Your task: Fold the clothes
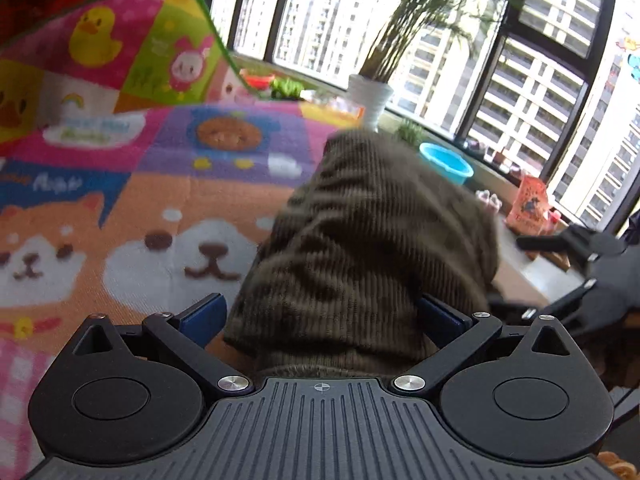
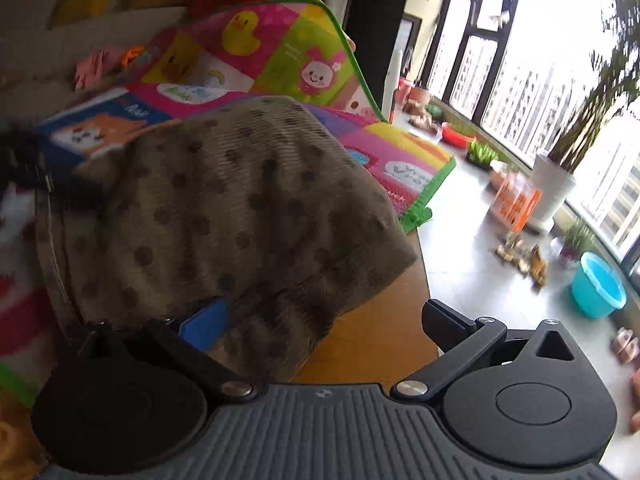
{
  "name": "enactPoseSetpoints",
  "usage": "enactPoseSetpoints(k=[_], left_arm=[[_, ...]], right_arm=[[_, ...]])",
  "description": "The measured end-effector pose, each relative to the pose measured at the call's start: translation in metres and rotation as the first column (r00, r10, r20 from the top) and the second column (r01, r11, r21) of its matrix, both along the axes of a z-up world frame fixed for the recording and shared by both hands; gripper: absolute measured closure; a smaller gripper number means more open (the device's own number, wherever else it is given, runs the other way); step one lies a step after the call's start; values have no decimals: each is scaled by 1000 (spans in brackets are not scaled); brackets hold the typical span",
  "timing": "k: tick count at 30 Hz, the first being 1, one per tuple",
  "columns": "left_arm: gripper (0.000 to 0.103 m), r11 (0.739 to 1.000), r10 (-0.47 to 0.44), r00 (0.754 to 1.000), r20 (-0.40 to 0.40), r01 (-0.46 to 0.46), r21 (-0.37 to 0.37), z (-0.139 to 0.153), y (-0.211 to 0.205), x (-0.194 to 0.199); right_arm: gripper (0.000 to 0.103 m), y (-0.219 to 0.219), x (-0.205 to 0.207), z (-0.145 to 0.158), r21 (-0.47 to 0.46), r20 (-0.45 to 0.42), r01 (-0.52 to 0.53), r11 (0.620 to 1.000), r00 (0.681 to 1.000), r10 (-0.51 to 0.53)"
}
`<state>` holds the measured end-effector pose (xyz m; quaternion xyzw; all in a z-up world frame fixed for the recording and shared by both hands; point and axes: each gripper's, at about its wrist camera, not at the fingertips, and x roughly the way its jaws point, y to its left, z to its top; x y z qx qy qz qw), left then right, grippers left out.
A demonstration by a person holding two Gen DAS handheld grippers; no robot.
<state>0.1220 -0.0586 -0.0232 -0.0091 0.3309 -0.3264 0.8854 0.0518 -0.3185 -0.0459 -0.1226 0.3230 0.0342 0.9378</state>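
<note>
Brown ribbed garment (image 1: 368,240) bunched between spread left fingers (image 1: 202,318), draped over right fingers (image 2: 448,322) (also apart), edges motion-blurred

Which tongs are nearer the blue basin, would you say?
Right, probably: the basin lies just right of the right tongs; from the left tongs it sits beyond the garment.
</note>
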Motion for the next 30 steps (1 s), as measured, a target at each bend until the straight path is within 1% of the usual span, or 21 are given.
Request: enactPoseSetpoints(k=[1, 2, 4, 6, 8, 10, 11, 12, 14, 16, 19, 22, 24, 26, 27, 28, 29, 30], left_arm=[[0, 1000, -7, 1000, 30, 8, -25, 11, 4, -4], [0, 999, -6, 998, 57, 9, -36, 19, 6, -5], [0, 1000, 6, 994, 105, -3, -30, 31, 5, -3], [0, 1000, 15, 993, 113, -17, 14, 32, -4, 4], [0, 997, 2, 995, 95, -10, 75, 24, -16, 10], [0, 991, -26, 997, 76, 15, 134, 11, -28, 12], [0, 987, -35, 997, 70, 24, 157, 5, -32, 13], [0, 984, -42, 997, 67, 30, 175, -1, -35, 13], [0, 983, -52, 997, 58, 41, 181, -6, -35, 13], [0, 983, -62, 997, 51, 52, 175, -6, -34, 12], [0, 982, -67, 996, 57, 55, 179, -4, -33, 11], [0, 988, -78, 996, 38, 72, 134, -3, -29, 14], [0, 990, -97, 995, 9, 96, 102, -6, -29, 15], [0, 989, -114, 993, -6, 115, 91, -11, -31, 13], [0, 989, -120, 993, -8, 120, 91, -14, -32, 11], [0, 988, -125, 992, -11, 126, 87, -16, -33, 10], [0, 988, -128, 992, -13, 128, 81, -18, -32, 9], [0, 989, -129, 992, -15, 129, 77, -19, -31, 8]], right_arm=[[0, 2, -2, 3, -10, 19, -7, 1000, 1000, 7], [0, 1, -2, 12, 1, 43, -11, 1000, 999, 11], [0, -5, 0, 31, 38, 108, -22, 999, 994, 17], [0, -8, 8, 50, 65, 183, -18, 998, 983, 6], [0, -10, 23, 61, 79, 246, 5, 997, 969, -24], [0, -14, 45, 63, 108, 250, 46, 993, 965, -72], [0, -17, 58, 58, 123, 216, 66, 990, 972, -91], [0, -18, 71, 48, 113, 157, 83, 990, 982, -101], [0, -18, 91, 23, 67, 50, 112, 991, 992, -116], [0, -20, 87, 11, 76, 56, 111, 991, 992, -115], [0, -26, 66, 23, 97, 80, 132, 987, 987, -140], [0, -34, 33, 38, 225, 64, 101, 969, 991, -118], [0, -37, 14, 37, 368, 15, 61, 928, 997, -71], [1, -30, 4, 29, 452, -21, 36, 891, 999, -30], [6, -26, -1, 25, 492, -38, 24, 870, 999, -6], [9, -22, -2, 20, 530, -57, 6, 848, 998, 28], [9, -17, -1, 12, 575, -78, -6, 818, 995, 63], [9, -14, 3, 5, 602, -97, -6, 799, 992, 81]])
